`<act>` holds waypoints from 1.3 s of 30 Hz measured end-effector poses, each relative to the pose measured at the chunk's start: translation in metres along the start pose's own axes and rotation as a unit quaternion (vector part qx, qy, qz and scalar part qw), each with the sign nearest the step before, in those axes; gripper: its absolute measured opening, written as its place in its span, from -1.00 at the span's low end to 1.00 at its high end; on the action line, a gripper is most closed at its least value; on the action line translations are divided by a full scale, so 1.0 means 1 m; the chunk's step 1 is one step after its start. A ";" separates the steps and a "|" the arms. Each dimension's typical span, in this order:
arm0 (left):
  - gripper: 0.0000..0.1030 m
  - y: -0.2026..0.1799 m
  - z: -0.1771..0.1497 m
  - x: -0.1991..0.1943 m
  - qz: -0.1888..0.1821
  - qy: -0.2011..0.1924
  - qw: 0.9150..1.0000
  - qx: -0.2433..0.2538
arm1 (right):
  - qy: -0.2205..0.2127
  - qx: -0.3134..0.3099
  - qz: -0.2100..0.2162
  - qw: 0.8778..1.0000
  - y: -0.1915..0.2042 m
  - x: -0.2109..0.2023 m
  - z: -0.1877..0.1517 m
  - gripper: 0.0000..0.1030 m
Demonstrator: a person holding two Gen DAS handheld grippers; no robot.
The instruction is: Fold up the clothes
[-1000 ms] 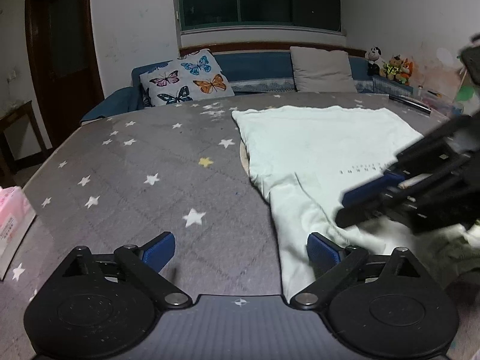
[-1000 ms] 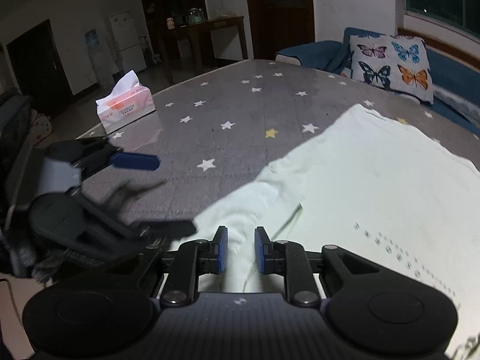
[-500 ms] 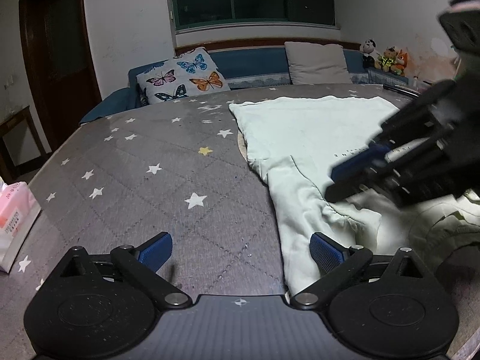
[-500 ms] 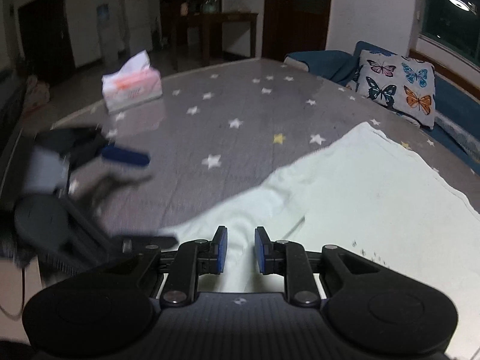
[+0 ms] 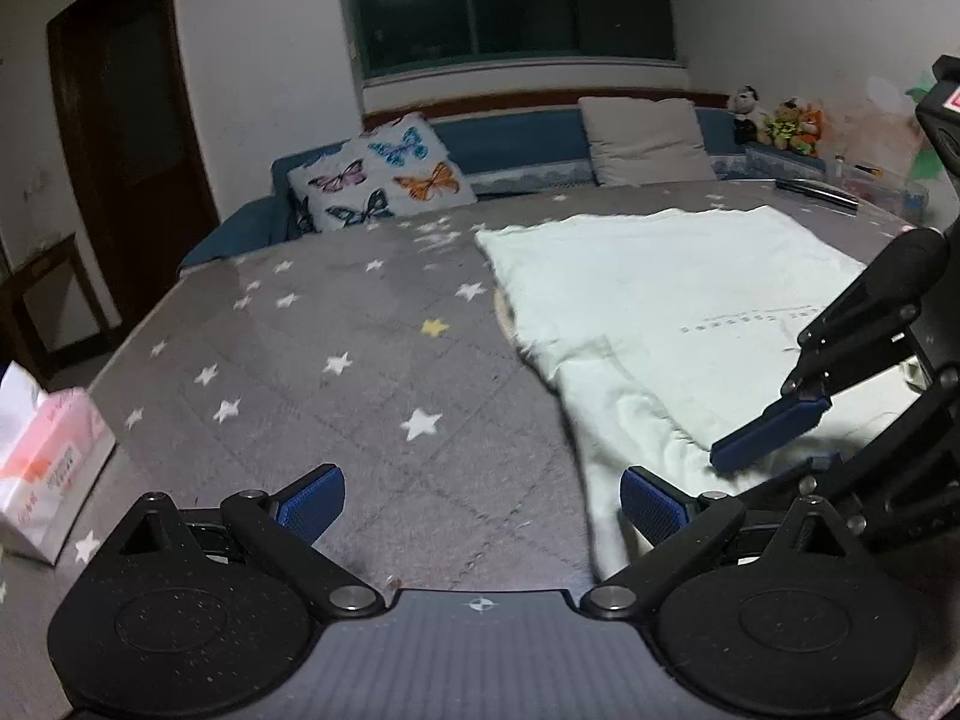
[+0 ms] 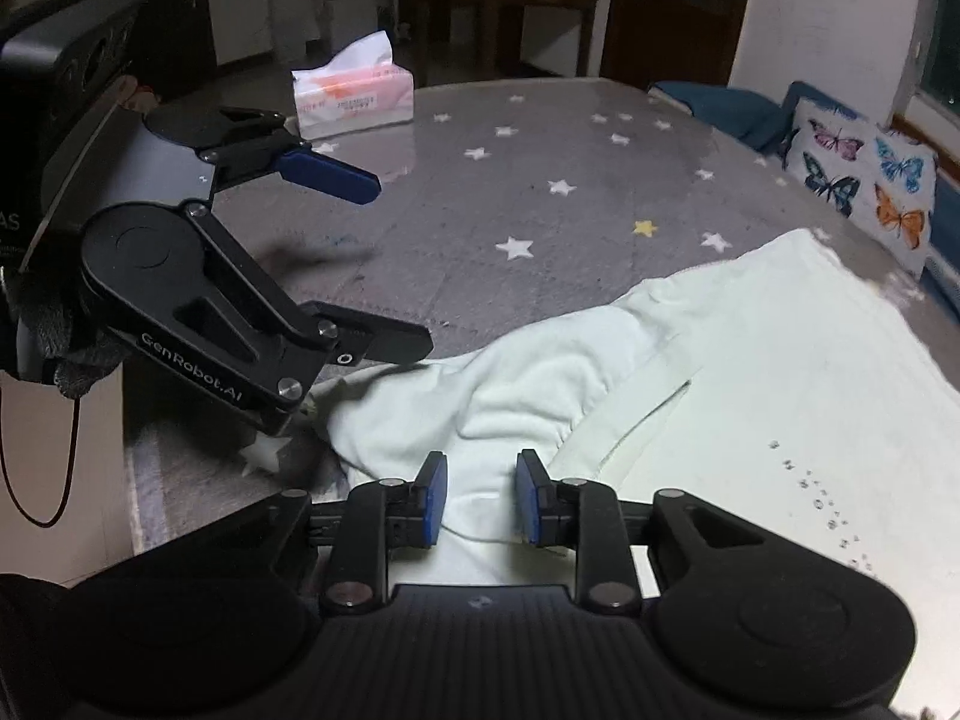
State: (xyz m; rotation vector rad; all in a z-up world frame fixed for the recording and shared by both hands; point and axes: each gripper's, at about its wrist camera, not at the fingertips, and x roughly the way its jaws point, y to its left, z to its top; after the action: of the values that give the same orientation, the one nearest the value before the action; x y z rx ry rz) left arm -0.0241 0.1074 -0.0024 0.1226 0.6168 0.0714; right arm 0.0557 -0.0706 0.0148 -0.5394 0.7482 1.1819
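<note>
Pale mint cotton is bunching between the pads of the right gripper [image 6: 477, 498], which is sitting narrowly parted over a sleeve [image 6: 480, 402] of the shirt [image 5: 678, 294]; whether the pads are actually pinching the fabric cannot be told. The shirt is lying spread on the grey star-printed cover [image 5: 336, 372], toward the cover's right side in the left wrist view, with its near sleeve reaching down to the near edge. The left gripper [image 5: 480, 501] is hanging wide apart and empty just above the near edge, its right pad [image 5: 651, 507] sitting beside the sleeve's edge. In the right wrist view the same gripper [image 6: 384, 264] is showing at left, its lower finger hovering just over the crumpled sleeve end. A tissue box [image 6: 353, 93] is standing at the cover's near left corner as the left camera sees it. Farther off, a butterfly pillow [image 5: 378, 180] and a beige pillow [image 5: 648, 141] are leaning along the far edge against a blue bench back. Some soft toys [image 5: 777, 120] are sitting at the far right corner.
</note>
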 end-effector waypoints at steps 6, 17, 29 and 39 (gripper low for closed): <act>0.86 -0.028 0.000 -0.028 -0.033 -0.037 0.994 0.096 | -0.041 0.043 -0.025 0.998 -0.017 -0.043 -0.013 -0.49; 0.53 -0.085 -0.025 -0.030 -0.125 -0.038 0.955 0.266 | -0.024 0.107 -0.131 0.985 -0.053 -0.119 -0.076 -0.19; -0.74 -0.093 -0.026 -0.013 -0.175 -0.015 0.951 0.255 | 0.012 0.104 -0.158 0.982 -0.025 -0.147 -0.131 0.00; -0.92 -0.087 -0.013 -0.030 -0.183 -0.036 0.957 0.220 | 0.037 0.022 -0.183 0.982 0.002 -0.131 -0.149 0.18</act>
State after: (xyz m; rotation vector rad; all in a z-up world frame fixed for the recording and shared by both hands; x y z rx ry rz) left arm -0.0535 0.0198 -0.0077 0.4383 0.5667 -0.4320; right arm -0.0058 -0.2589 0.0178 -0.6561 0.7018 0.8059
